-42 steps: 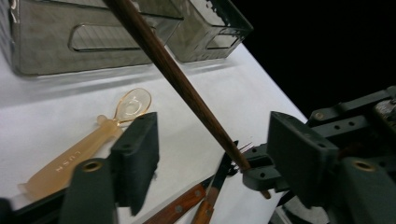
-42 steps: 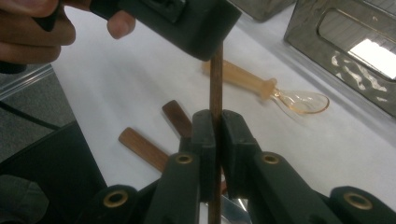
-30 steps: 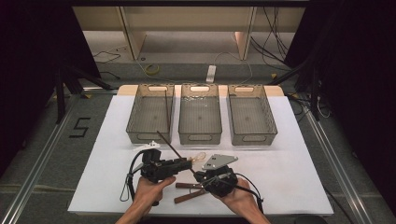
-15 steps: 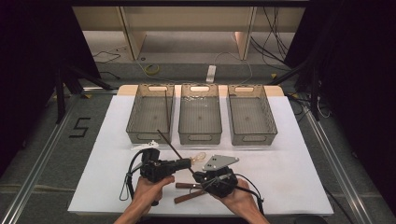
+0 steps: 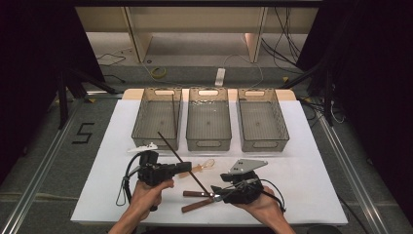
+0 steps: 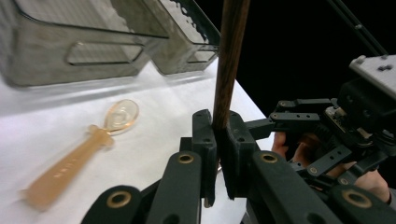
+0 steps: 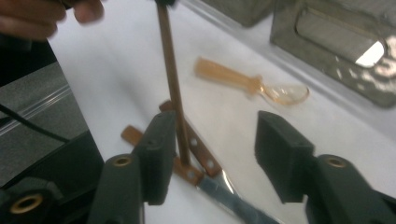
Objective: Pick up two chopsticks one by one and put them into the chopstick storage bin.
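The left gripper (image 5: 182, 166) has its jaws fully closed on a long, thin, dark brown wooden chopstick (image 5: 181, 162), clamped partway along its length. In the left gripper view the stick (image 6: 229, 60) rises straight up out of the pinched pads. From the high view it runs on a slant, its upper end toward the leftmost tray, its lower end down by the right gripper (image 5: 217, 194).

The right gripper's jaws have just been opening and now stand well apart. In the right gripper view the chopstick (image 7: 172, 88) lies against the inner face of the left-hand pad, while the other pad is clear of it; the stick is between the jaws but not gripped. My judgement is that this is a hand-over, with the left gripper taking the load so the right can let go.

Directly beneath the right gripper lie two table knives with brown wooden handles and steel blades (image 5: 197, 200). Beyond the left gripper's jaws a translucent amber plastic spoon (image 5: 199, 167) lies flat on the white table cover (image 5: 311, 185), and a white plastic utensil (image 5: 142, 147) lies beside the gripper's body.

Further ahead stand three smoky-grey clear plastic trays (image 5: 208, 126) in a row; the leftmost (image 5: 157, 119) already holds one similar stick, so it is the likely destination.
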A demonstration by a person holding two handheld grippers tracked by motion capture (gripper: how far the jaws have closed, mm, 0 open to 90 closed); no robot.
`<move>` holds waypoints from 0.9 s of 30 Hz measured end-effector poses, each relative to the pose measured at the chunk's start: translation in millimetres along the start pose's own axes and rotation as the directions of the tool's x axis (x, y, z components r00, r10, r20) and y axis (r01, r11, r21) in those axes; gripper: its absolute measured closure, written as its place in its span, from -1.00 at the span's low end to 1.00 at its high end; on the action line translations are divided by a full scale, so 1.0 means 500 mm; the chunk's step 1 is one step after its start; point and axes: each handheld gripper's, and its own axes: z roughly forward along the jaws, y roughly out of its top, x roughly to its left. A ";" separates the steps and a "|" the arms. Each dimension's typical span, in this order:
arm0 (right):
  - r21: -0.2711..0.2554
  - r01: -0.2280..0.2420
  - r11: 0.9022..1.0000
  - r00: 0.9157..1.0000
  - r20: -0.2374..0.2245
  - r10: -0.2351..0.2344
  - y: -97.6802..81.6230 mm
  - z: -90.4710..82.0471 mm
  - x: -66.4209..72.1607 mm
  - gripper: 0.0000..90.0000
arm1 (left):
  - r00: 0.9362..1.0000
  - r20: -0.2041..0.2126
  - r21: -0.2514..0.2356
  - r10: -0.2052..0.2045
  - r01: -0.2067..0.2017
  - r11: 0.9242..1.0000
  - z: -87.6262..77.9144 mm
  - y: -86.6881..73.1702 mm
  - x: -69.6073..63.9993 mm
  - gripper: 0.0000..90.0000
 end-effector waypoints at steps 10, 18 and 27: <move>0.013 -0.040 0.999 0.999 0.008 0.040 -0.032 -0.029 -0.027 -0.26 | 0.993 -0.086 0.029 0.075 -0.073 0.997 -0.024 0.032 0.000 0.88; 0.014 -0.049 0.999 0.999 0.023 0.049 -0.046 -0.040 -0.040 -0.34 | 0.991 -0.115 0.030 0.074 -0.071 0.997 -0.050 0.072 0.023 0.88; -0.011 -0.080 0.997 0.996 0.026 0.080 -0.062 -0.058 -0.052 -0.38 | 0.977 -0.196 0.037 0.085 -0.079 0.996 -0.086 0.141 0.039 0.88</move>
